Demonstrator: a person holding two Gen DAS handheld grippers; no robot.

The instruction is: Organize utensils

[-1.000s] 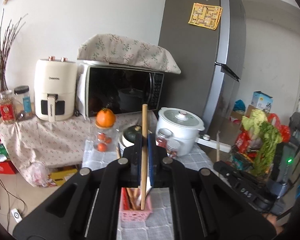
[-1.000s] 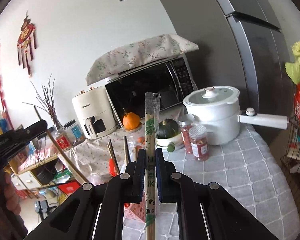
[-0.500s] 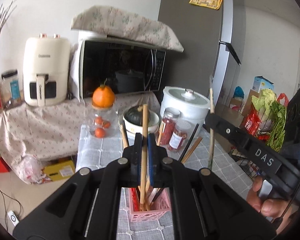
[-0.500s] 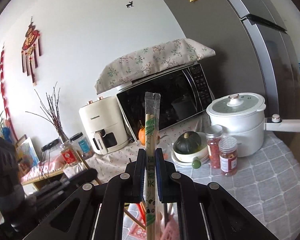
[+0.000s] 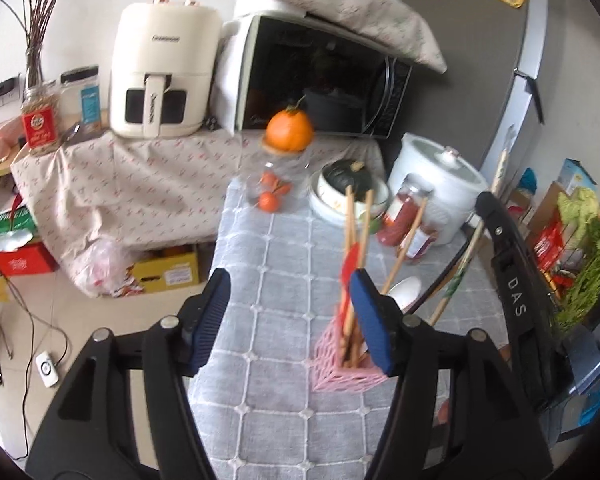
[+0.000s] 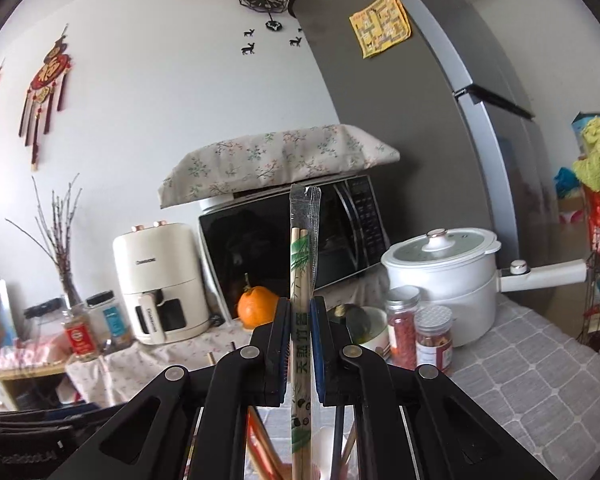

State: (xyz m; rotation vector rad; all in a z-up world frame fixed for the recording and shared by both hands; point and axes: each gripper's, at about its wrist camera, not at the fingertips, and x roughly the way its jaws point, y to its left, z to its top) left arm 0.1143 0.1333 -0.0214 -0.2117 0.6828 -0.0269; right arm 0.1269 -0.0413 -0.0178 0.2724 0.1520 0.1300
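A pink mesh basket stands on the grey checked tablecloth and holds several wooden chopsticks and a white spoon. My left gripper hovers just left of the basket; its jaws are opening, with only cloth showing between them. Its right pad overlaps the basket's rim. My right gripper is shut on a pair of plastic-wrapped chopsticks, held upright over the basket. From the left wrist, those wrapped chopsticks slant toward the basket's right side.
Behind the basket stand a glass jar topped with an orange, a bowl with a green squash, two red-filled jars and a white pot. A microwave and air fryer sit further back. The table's left edge drops to a floor with cables.
My left gripper has let go of the wooden chopstick, which now stands in the basket, and its jaws have spread wide. The right gripper has come closer to the basket, still gripping the wrapped pair.
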